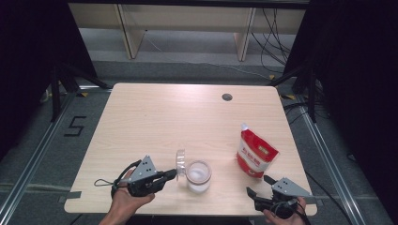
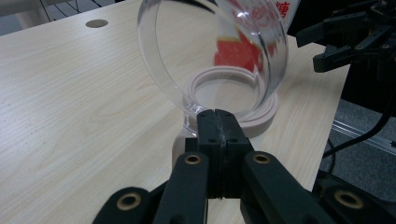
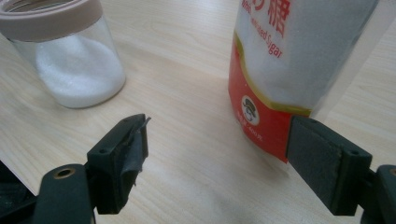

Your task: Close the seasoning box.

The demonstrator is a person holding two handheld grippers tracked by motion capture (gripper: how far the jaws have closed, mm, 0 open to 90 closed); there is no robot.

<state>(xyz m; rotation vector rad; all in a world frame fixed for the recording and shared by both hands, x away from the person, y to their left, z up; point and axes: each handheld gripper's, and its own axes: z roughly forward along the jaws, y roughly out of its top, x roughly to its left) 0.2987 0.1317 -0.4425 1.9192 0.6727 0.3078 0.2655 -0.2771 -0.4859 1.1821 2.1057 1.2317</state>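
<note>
High view: lid (image 1: 180,161), clear and hard to outline, stands on edge just left of the jar (image 1: 198,176), pinched at its rim by the left gripper (image 1: 172,174). Right gripper (image 1: 259,185) sits wide open near the table (image 1: 155,117) front edge, holding nothing, just short of the sugar pouch (image 1: 254,153). Far tabletop is free wood; dark curtains flank it.

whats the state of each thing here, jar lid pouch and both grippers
jar: upright, open, partly filled with white granules
clear lid: off the jar, held on edge beside it
sugar pouch: standing upright
left gripper: shut on the clear lid
right gripper: open, holding nothing
</note>
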